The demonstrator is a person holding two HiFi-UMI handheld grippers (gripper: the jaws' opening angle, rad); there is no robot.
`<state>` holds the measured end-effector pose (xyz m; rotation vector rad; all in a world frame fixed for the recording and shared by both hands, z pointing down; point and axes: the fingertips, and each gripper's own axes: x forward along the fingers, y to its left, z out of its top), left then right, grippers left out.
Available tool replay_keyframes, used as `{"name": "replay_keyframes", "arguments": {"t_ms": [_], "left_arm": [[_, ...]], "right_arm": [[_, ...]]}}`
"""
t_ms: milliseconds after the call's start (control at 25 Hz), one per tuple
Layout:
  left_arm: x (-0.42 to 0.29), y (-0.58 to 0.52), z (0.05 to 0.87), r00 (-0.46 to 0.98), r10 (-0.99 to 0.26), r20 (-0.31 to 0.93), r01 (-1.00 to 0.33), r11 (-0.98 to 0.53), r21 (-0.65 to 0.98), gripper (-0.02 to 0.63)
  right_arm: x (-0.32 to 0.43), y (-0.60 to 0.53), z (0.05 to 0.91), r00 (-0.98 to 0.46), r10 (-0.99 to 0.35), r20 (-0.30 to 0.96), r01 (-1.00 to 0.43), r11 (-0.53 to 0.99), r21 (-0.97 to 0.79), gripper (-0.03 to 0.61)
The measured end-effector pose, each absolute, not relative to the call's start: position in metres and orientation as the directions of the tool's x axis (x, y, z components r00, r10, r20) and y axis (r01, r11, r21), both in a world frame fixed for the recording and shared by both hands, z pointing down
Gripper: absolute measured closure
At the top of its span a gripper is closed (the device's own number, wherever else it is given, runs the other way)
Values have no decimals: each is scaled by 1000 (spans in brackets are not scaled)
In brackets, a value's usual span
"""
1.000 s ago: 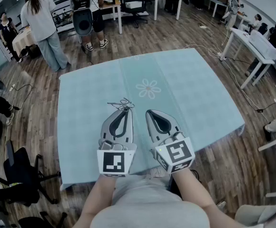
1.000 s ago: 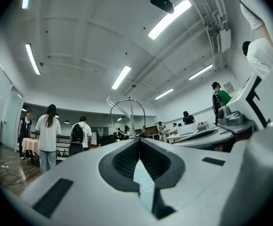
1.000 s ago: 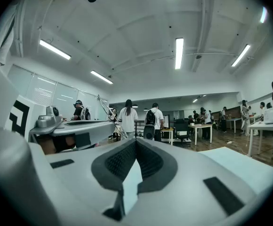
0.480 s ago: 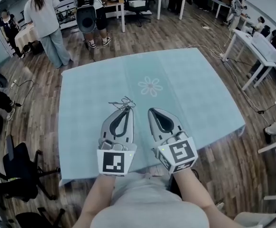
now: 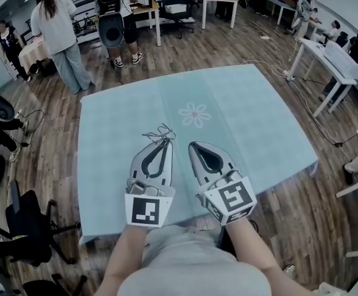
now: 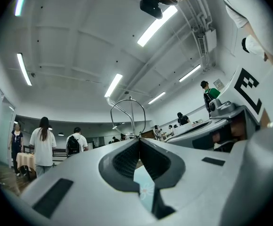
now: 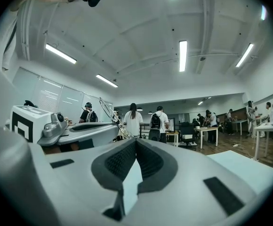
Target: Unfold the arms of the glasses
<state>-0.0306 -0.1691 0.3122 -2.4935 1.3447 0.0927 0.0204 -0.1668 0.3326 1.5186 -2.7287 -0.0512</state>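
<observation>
1. Glasses (image 5: 158, 133) pinched at tip of left gripper (image 5: 160, 142), over near part of table (image 5: 247, 110); wire rim poking up past the clamped jaws.
2. Right gripper (image 5: 195, 145) just beside, to the right; jaws pressed together on nothing.

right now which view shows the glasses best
The head view: the whole glasses show at the left gripper's shut tips, against the tablecloth. The left gripper view shows only one wire rim rising above the jaws; the right gripper view shows just a thin slanted piece.
</observation>
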Motion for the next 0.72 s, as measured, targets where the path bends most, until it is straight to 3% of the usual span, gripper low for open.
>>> {"name": "replay_keyframes", "arguments": {"t_ms": [720], "left_arm": [[-32, -140, 319, 688, -697, -203, -655, -476, -586, 604]], "right_arm": [[26, -175, 327, -608, -794, 17, -794, 607, -33, 571]]}}
